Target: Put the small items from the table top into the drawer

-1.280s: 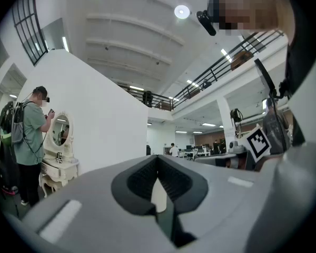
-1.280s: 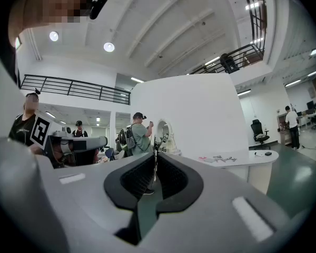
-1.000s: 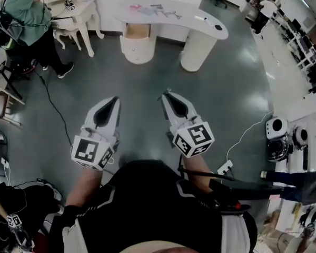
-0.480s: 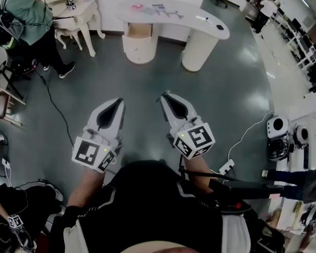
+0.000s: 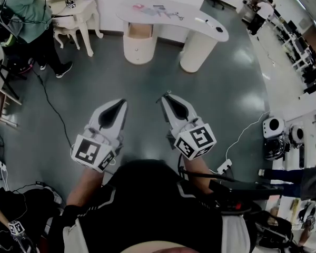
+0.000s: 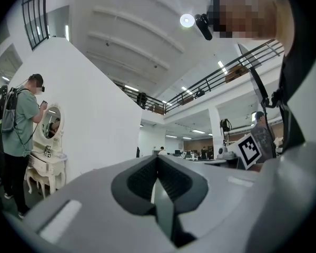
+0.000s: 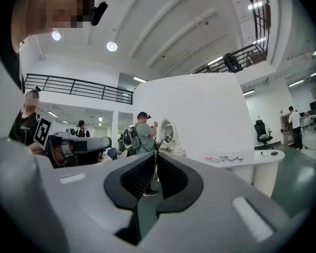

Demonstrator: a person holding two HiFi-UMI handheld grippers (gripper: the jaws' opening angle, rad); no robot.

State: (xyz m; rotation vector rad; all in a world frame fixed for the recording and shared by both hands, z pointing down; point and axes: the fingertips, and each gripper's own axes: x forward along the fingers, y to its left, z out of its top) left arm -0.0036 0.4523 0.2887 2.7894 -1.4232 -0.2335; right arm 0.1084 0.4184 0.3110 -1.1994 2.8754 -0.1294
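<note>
- Left gripper (image 5: 120, 103) and right gripper (image 5: 166, 95), seen from the head view, are held side by side in front of the person's body and point forward over the grey floor (image 5: 226, 99). Neither carries anything.
- Same view: the curved white table (image 5: 200, 28) stands well apart from both grippers, against the far wall. The small items (image 5: 157, 9) lie on its top, and the rounded drawer unit (image 5: 137, 36) sits under its left end. A person in a green shirt (image 5: 23, 9) stands at a cream vanity (image 5: 68, 4) far left.
- Left gripper view: its jaws are together, tips meeting, with nothing between them. Beyond them are a white wall and that person facing the vanity's oval mirror (image 6: 51, 124).
- Right gripper view: its jaws are likewise pressed together and bare. The table shows at the right, far off, with the items on its top.
</note>
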